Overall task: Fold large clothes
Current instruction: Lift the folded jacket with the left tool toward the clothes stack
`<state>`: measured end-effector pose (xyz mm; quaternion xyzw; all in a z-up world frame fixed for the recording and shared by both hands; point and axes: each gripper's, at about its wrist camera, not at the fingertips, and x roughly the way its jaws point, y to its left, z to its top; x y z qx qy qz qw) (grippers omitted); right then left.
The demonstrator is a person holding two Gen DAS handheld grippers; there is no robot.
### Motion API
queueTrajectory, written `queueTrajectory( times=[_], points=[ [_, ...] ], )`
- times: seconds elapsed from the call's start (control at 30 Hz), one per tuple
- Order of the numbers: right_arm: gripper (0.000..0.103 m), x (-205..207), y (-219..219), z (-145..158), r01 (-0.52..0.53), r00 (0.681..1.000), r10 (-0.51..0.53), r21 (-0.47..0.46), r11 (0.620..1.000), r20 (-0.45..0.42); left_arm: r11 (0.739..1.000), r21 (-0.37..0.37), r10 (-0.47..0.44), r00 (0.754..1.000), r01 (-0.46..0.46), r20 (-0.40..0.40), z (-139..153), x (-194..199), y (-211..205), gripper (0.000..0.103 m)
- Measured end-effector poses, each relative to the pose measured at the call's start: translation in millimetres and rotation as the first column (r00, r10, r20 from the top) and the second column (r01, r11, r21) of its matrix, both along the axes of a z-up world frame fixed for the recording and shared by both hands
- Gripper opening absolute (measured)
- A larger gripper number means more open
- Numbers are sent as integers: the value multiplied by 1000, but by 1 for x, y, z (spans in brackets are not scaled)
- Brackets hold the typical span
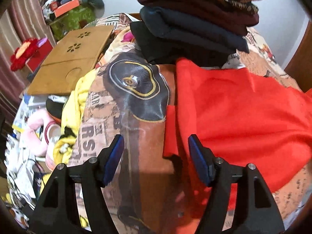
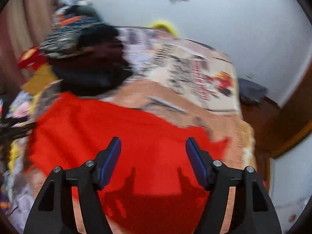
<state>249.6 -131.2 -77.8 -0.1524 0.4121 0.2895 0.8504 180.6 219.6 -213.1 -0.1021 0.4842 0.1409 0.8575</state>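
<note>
Far left in the left wrist view, a tan wooden board (image 1: 72, 58) lies among clutter, with a red plush toy (image 1: 22, 53) beside it. Moving in, the printed bedspread (image 1: 136, 101) covers the bed, and the left claw (image 1: 156, 159) hangs above it with jaws standing well apart, nothing between the blue pads. Just right of it is the red garment (image 1: 239, 120), spread flat on the bed. Its left edge runs roughly straight away from the camera, and the cloth stretches off to the right, its long axis crosswise. At its far edge sits a stack of folded dark clothes (image 1: 195, 25), sharp here.

Over to the right wrist view, heavily blurred: the same stack (image 2: 87, 58) is only a dark smear at upper left. The garment (image 2: 120, 132) fills the middle, and this view alone shows its ragged right edge, with bare bedspread (image 2: 195, 74) beyond. The right claw (image 2: 153, 159) hovers over the red cloth, jaws wide, gripping nothing.
</note>
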Motion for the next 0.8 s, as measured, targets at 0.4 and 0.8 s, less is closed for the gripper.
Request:
queueTrajectory(
  times=[0.4, 0.8],
  points=[
    [66, -23, 58, -95, -87, 983, 67, -110, 990, -170, 971, -51, -237, 968, 234, -83, -23, -29, -61, 75],
    [66, 7, -45, -64, 265, 964, -263, -187, 946, 39, 971, 158, 198, 973, -178, -118, -29, -40, 54, 65]
  ],
)
